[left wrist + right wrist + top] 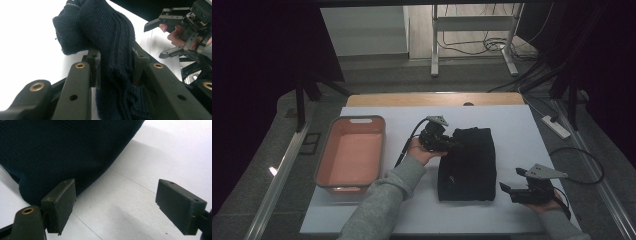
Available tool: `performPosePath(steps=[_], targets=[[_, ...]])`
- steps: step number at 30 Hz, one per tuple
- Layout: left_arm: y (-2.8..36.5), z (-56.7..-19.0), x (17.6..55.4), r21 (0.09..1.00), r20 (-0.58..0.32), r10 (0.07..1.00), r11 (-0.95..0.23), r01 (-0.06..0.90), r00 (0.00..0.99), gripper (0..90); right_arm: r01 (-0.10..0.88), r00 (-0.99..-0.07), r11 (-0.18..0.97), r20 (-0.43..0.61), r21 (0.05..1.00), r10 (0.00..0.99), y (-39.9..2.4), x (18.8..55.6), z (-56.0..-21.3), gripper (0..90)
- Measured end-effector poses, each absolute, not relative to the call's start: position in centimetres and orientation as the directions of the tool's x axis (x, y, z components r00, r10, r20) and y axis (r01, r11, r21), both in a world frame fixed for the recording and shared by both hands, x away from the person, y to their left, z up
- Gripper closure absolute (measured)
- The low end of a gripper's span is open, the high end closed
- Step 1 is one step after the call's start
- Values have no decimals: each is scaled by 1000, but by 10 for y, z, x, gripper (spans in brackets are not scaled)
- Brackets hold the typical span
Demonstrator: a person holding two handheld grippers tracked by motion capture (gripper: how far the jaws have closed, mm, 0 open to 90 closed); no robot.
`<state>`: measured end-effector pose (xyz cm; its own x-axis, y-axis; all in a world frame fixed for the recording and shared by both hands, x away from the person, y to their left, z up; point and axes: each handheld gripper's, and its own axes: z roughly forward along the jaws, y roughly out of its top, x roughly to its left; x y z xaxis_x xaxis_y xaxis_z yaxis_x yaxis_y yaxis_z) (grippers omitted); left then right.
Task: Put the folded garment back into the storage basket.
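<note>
Left hand-held gripper (451, 145) clamping the dark knitted garment (468, 162); right hand-held gripper (512, 182) standing released beside it.

The folded garment is lying on the white table (522, 135), just right of the orange bin (352, 152). The left hand-held gripper is pinching a bunched fold of knit at the garment's far left corner, pads pressing from both sides. The right hand-held gripper is resting near the garment's near right corner, jaws spread wide, nothing sitting between them.
</note>
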<state>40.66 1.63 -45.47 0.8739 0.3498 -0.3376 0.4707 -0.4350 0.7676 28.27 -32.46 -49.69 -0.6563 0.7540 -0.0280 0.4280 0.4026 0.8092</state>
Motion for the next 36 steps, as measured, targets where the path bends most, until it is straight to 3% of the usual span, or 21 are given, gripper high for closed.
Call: performPosePath(steps=[19, 36], targets=[[18, -449, 402, 790, -301, 341, -434, 433, 890, 674, 429, -659, 406, -28, 807, 752, -324, 283, -497, 174], [36, -432, 398, 825, -321, 331, -363, 433, 888, 672, 428, -660, 406, -28, 807, 751, -324, 283, -497, 173]])
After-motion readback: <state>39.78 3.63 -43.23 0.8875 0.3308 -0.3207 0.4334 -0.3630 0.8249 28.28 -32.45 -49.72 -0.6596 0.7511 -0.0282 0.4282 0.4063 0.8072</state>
